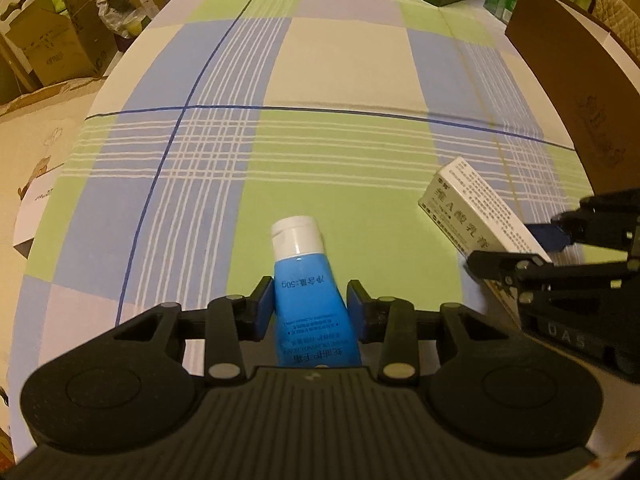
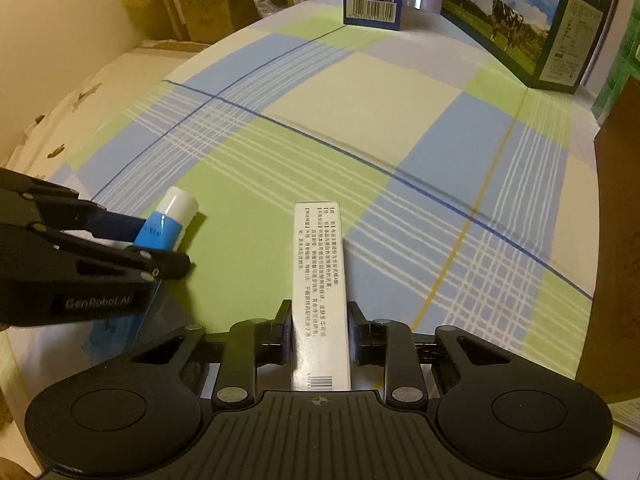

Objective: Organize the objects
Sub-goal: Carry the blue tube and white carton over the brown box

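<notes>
My left gripper (image 1: pixel 308 306) clamps the blue tube (image 1: pixel 306 280) between its pads, my right gripper (image 2: pixel 320 326) the white carton (image 2: pixel 318 272).

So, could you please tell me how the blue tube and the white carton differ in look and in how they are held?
The blue tube is soft-sided and glossy blue with a white cap; the white carton is a rigid, flat-faced box covered in small print. The tube sits in the left gripper, the carton in the right gripper. Both point forward, away from the cameras, over the checked tablecloth.
</notes>
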Motion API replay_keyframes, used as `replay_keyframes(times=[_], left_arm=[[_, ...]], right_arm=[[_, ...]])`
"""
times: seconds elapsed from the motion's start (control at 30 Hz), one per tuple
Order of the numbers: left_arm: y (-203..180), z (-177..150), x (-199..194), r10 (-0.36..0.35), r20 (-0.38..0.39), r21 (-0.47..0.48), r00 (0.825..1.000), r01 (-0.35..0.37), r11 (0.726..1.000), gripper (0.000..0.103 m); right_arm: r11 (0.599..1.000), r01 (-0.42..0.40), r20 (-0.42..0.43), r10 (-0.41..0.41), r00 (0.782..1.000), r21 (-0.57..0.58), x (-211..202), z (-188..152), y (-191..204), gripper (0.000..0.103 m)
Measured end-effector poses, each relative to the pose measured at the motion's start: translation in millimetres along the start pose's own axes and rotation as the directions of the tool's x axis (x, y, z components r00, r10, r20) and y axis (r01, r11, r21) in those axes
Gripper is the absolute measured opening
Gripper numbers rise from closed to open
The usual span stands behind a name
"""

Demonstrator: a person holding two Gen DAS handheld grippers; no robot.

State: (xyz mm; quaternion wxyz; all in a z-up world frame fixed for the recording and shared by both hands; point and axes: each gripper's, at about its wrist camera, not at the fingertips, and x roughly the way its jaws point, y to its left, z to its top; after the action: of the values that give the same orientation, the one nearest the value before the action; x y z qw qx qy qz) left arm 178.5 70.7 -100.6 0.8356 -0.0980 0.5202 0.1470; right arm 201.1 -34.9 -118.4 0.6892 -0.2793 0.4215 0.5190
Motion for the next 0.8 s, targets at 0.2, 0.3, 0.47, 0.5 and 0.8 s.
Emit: replay_keyframes(times=[0.2,0.3,0.47,0.5,0.8], left_arm=[[-1.3,-2.7,-4.0,-0.017,-0.003,-0.020,1.000,0.017,1.000,0.033],[-6.1,-2.0,-11.7,-0.024,0.021,0.000,0.999,0.024,1.000,0.033],[-17.3,1.5,-26.0,-0.057,0.056,0.033,0.997,0.055,0.998,0.033],[-20.4,2.8,-29.2,-0.061,0.062,0.041,0.996,0.059,0.997,0.033],[-45.0,15.8,-50.4,-0.095,0.103,0.093,0.990,0.086,0.992,0.033]], right_arm=[[0.999,-0.012,0.006,0.012,1.000,0.040,-8.6,-9.5,-3.0,0.023],[0.998,-0.016,0.017,0.015,1.000,0.067,-18.0,-14.0,-6.6,0.023],[0.994,-0.016,0.041,0.012,0.999,0.108,-32.3,-19.7,-13.8,0.023],[0.993,-0.016,0.045,0.011,0.999,0.114,-35.3,-20.8,-14.6,0.023],[0.986,-0.013,0.090,-0.002,0.996,0.167,-65.5,-27.4,-26.8,0.023]])
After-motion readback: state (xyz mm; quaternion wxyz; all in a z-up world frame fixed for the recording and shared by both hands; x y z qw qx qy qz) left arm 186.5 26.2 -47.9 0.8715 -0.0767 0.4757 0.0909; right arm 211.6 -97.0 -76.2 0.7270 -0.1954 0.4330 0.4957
